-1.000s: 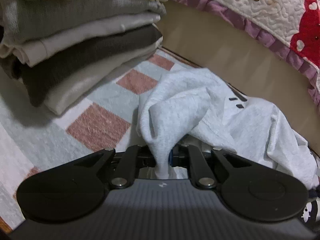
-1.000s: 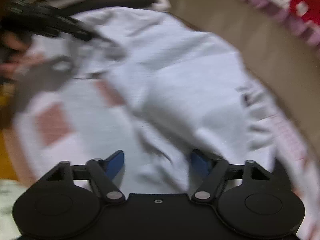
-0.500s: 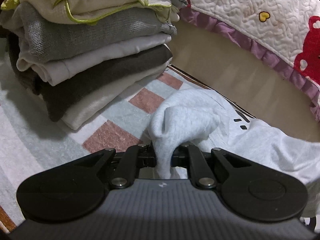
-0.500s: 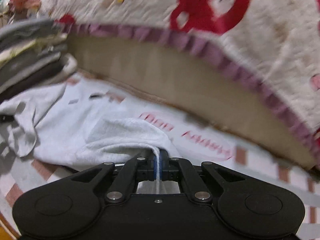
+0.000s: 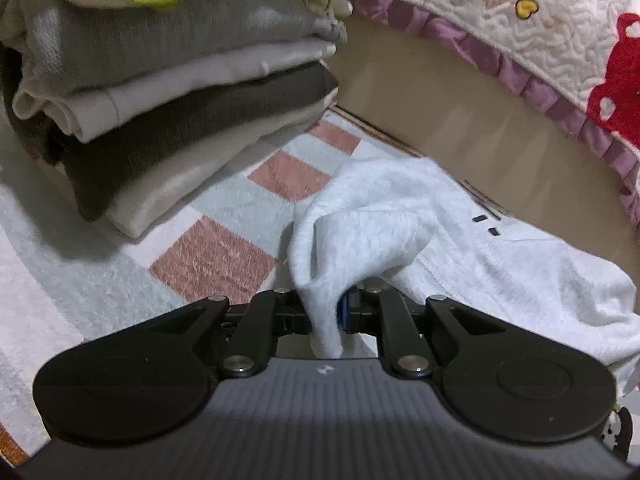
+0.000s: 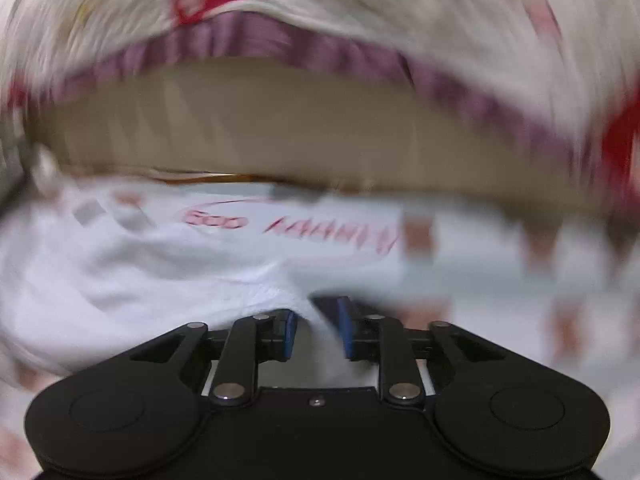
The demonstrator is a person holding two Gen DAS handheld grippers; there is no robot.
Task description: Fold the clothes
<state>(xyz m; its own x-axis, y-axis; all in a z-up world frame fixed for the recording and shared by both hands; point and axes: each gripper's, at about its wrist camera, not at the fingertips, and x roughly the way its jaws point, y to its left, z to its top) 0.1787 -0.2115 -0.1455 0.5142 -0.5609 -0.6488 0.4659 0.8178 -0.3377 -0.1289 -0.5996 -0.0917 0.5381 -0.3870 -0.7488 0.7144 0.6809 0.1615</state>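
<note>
A light grey sweatshirt (image 5: 472,252) lies on a checked rug in front of a bed. My left gripper (image 5: 325,312) is shut on a bunched fold of it, lifted slightly off the rug. In the blurred right wrist view the same sweatshirt (image 6: 132,276) spreads to the left. My right gripper (image 6: 318,330) has its jaws a little apart, with white fabric still between them; the blue pads (image 6: 347,332) no longer pinch it.
A tall stack of folded clothes (image 5: 168,92) stands at the left on the pink-and-mint checked rug (image 5: 216,256). A beige bed base (image 5: 460,120) with a quilted cover with purple frill (image 5: 560,32) runs along the back.
My right gripper, shut on the sweatshirt half a second ago, has opened slightly and is swinging right. My left gripper keeps its hold and has dropped a little nearer the rug.
</note>
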